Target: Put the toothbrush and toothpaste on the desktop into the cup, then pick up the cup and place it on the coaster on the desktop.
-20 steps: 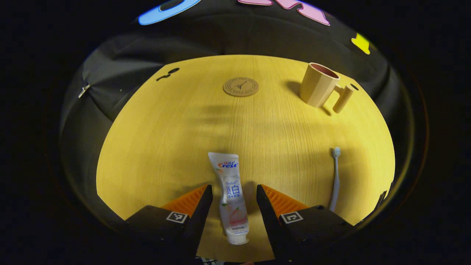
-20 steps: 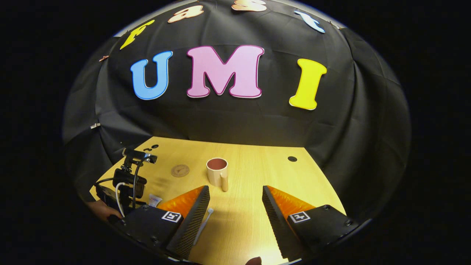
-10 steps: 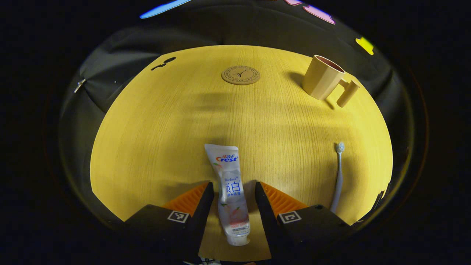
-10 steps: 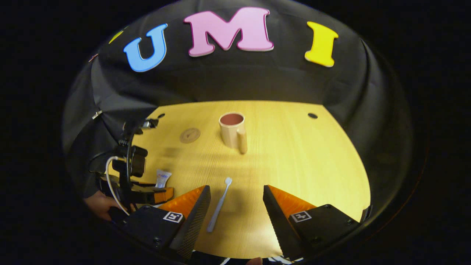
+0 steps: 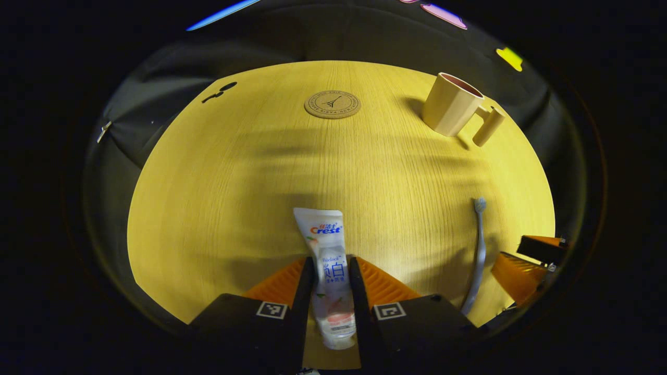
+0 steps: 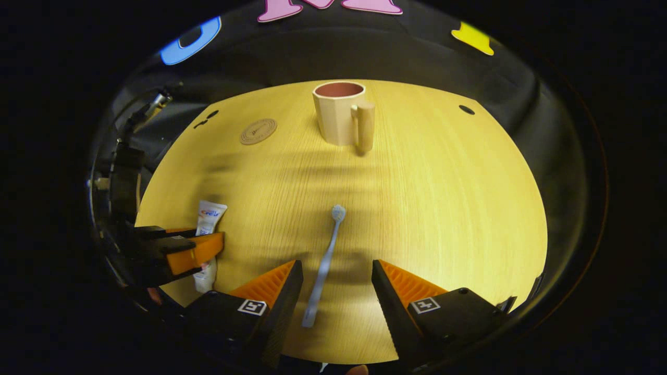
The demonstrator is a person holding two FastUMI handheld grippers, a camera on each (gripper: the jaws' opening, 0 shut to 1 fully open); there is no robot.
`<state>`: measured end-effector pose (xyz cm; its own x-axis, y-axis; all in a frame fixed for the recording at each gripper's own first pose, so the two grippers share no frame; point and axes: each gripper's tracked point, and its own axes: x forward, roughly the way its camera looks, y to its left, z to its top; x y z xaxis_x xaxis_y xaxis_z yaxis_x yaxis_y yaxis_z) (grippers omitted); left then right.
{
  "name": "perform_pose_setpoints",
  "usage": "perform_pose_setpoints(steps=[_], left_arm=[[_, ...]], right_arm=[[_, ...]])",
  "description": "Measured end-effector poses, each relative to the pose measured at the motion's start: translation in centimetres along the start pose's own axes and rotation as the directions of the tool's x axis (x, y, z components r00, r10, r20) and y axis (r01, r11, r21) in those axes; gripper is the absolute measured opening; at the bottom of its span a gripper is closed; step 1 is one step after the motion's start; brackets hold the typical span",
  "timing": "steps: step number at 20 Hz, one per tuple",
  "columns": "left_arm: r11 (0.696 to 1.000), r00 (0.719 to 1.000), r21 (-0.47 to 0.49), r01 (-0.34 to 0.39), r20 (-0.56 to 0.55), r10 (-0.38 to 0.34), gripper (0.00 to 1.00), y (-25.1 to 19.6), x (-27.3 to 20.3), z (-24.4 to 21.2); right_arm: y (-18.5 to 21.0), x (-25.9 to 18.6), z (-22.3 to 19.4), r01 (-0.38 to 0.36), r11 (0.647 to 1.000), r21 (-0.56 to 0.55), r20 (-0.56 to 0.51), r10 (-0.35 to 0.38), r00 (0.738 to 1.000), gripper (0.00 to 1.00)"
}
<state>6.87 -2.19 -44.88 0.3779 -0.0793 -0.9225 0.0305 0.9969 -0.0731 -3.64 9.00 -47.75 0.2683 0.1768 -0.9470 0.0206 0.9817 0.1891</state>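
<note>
Soft plastic is yielding as the left claw point(image 5: 332, 273) is closing both fingers on the toothpaste point(image 5: 329, 271) low in the left gripper view, gripping mid-tube; it probably weighs little but squashes and slips, so a hold nearer the stiffer cap end looks safer. Its long axis is running up the frame, crimped end toward the coaster point(image 5: 332, 104), cap at the bottom. The right claw point(image 6: 333, 276) is gaping wide and empty astride the toothbrush point(image 6: 324, 265), a thin, stiff, light stick with bristles pointing toward the cup point(image 6: 340, 112) at upper centre of the worktop point(image 6: 443, 208).
</note>
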Motion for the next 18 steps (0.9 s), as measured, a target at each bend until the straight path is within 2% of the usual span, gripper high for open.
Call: perform_pose_setpoints(steps=[1,2,5,8,10,11,12,14,15,16,17,18], left_arm=[[1.000,1.000,0.012,0.006,0.000,-0.006,0.45,0.0,0.1,-0.1],[1.000,1.000,0.018,0.010,0.000,-0.010,0.43,0.0,0.0,0.0],[1.000,1.000,0.021,0.018,0.010,-0.018,0.42,0.1,0.1,-0.2],[0.999,1.000,0.024,0.025,0.015,-0.025,0.40,0.1,0.1,-0.1],[0.999,0.999,0.022,0.028,0.018,-0.029,0.40,0.1,0.1,-0.1],[0.999,0.999,0.022,0.029,0.022,-0.030,0.40,0.2,0.1,-0.2],[0.999,0.999,0.023,0.030,0.024,-0.031,0.40,0.1,0.1,-0.1],[0.999,0.999,0.028,0.034,0.029,-0.035,0.40,0.1,0.2,-0.2],[0.999,0.999,0.030,0.034,0.032,-0.035,0.36,0.1,0.1,-0.2],[0.999,0.999,0.031,0.033,0.034,-0.034,0.36,0.2,0.1,-0.2],[0.999,0.999,0.033,0.032,0.038,-0.033,0.36,0.1,0.2,-0.2],[0.999,0.999,0.035,0.030,0.044,-0.032,0.40,0.2,0.1,-0.1]], right_arm=[[0.3,0.6,-0.3,0.002,1.000,0.010,-0.015,-0.002,1.000,0.83],[0.4,1.2,-0.6,0.009,1.000,0.011,-0.036,-0.008,0.999,0.83],[0.6,2.3,-1.7,0.027,1.000,0.007,-0.097,-0.026,0.995,0.80],[0.8,2.9,-1.5,0.035,0.999,0.017,-0.117,-0.032,0.993,0.70],[0.2,3.0,-1.6,0.066,0.998,-0.009,-0.137,-0.066,0.988,0.66],[0.1,2.9,-1.5,0.078,0.997,-0.026,-0.141,-0.081,0.987,0.70],[0.2,3.2,-1.6,0.080,0.996,-0.028,-0.149,-0.083,0.985,0.60],[0.4,3.2,-1.7,0.077,0.997,-0.031,-0.156,-0.081,0.984,0.60],[0.6,3.0,-1.4,0.070,0.997,-0.042,-0.160,-0.076,0.984,0.54],[0.8,3.2,-1.4,0.060,0.996,-0.059,-0.166,-0.069,0.984,0.39],[1.0,3.2,-1.4,0.055,0.996,-0.073,-0.165,-0.067,0.984,0.34],[1.1,3.2,-1.4,0.054,0.996,-0.077,-0.166,-0.066,0.984,0.23]])
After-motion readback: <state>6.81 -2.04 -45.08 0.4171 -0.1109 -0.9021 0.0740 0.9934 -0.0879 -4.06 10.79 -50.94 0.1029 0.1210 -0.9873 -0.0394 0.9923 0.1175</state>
